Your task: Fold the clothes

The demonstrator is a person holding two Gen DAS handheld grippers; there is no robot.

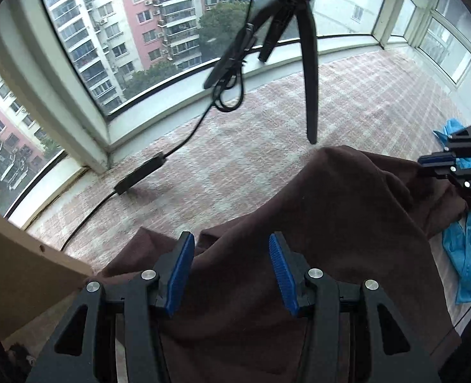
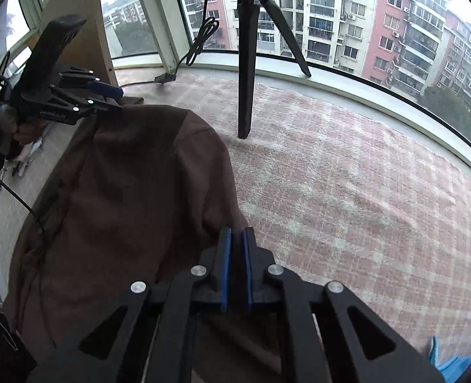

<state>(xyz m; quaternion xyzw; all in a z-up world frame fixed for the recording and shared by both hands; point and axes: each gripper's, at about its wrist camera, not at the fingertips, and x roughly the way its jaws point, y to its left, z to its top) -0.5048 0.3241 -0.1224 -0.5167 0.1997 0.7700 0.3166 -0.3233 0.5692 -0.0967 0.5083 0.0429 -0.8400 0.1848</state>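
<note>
Cloth (image 1: 315, 223) — brown, heaped on the pink rug (image 2: 347, 175) — has one edge in the right gripper (image 2: 235, 239), whose jaws look pinched on it, though the bite is hard to see and may slip. Left gripper (image 1: 232, 255) gapes over it, holding nothing. Tripod (image 2: 245, 79) and cable (image 1: 184, 140) crowd the window side — rightward the rug lies free.

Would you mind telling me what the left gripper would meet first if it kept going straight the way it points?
Most likely the brown garment: the left gripper points steeply down with the cloth right beneath its open jaws.
</note>
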